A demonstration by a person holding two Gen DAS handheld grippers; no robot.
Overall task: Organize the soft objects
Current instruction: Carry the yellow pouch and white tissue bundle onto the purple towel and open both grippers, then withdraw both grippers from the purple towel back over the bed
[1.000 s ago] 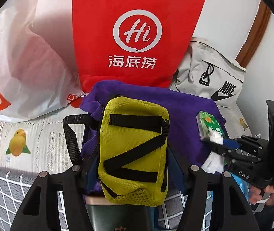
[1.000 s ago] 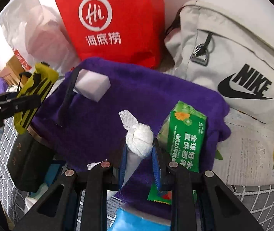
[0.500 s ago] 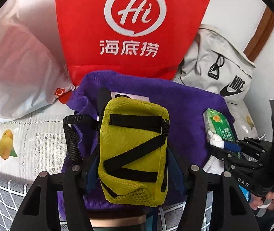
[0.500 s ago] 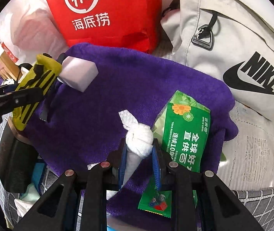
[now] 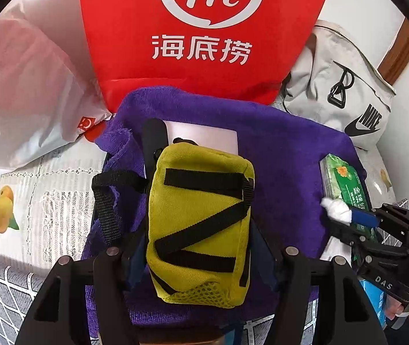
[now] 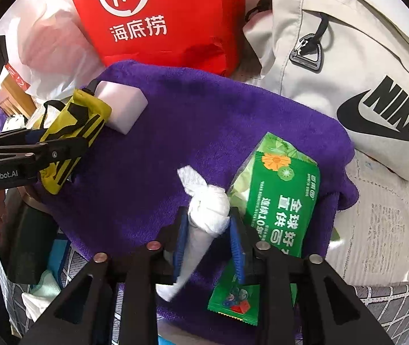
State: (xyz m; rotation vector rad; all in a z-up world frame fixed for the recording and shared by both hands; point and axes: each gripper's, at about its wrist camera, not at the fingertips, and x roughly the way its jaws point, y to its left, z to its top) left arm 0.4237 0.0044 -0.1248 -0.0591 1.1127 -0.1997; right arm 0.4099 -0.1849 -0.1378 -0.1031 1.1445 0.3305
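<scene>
My left gripper [image 5: 198,247] has its jaws clamped on a yellow pouch [image 5: 201,227] with black straps, held just above the purple towel [image 6: 204,120]; the pouch's far end sits at or on a pale foam block [image 6: 121,109] at twelve o'clock from it, and I cannot tell whether they touch. My right gripper [image 6: 208,247] has a knotted white cloth [image 6: 208,210] between jaws that are opening; the blue pads stand a little off the knot on both sides, so I judge the grip is gone. A green tissue pack [image 6: 279,198] lies just beside the cloth at three o'clock, and a small green sachet [image 6: 233,299] at five o'clock.

Risks, as I judge them: the cloth's limp tail could drag on a pad and come away with me as I withdraw; the knot could roll against the tissue pack and nudge it toward the towel's edge; the pouch could tip off the foam block if I let go there; its loose strap [image 5: 103,201] at nine o'clock could snag a finger.
</scene>
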